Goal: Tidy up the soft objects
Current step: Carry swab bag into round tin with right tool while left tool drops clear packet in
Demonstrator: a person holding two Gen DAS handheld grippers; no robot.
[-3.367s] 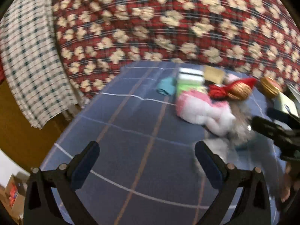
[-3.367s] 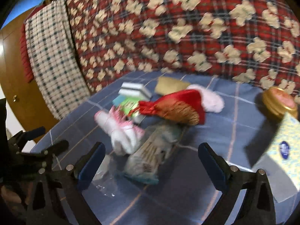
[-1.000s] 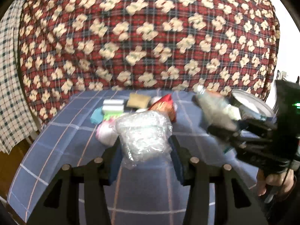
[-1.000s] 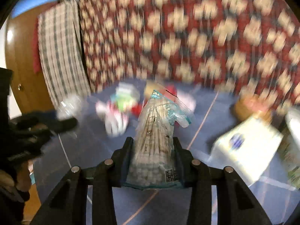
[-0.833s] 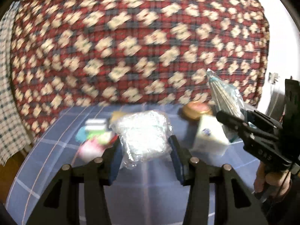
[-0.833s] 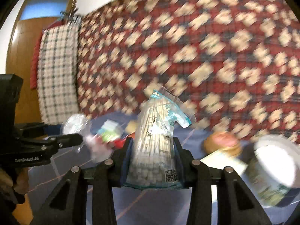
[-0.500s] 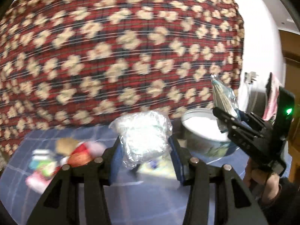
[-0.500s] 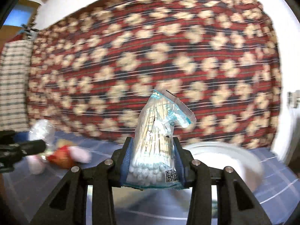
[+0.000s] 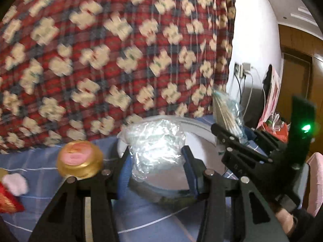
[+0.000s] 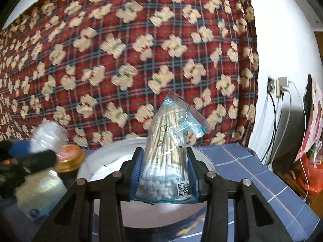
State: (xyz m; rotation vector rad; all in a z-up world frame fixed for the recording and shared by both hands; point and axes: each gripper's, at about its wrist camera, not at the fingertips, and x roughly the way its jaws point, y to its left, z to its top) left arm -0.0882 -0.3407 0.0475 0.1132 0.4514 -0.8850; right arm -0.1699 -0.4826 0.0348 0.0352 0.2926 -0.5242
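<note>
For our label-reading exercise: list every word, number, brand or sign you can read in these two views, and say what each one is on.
No words or numbers can be read.
Cotton swab bag in the right hand-held gripper: a QR code and small outline symbols, no readable text.
Tissue pack: a round blue logo, too blurred to read.
Clear plastic bag in the left hand-held gripper: no print shows.

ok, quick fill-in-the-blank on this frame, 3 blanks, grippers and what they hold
The right gripper is shut on a clear bag of cotton ____.
The left gripper is shut on a crinkled ____ plastic bag.
Behind both grippers sits a round ____ tub, beside a gold-lidded jar.

Missing: swabs; clear; white
</note>
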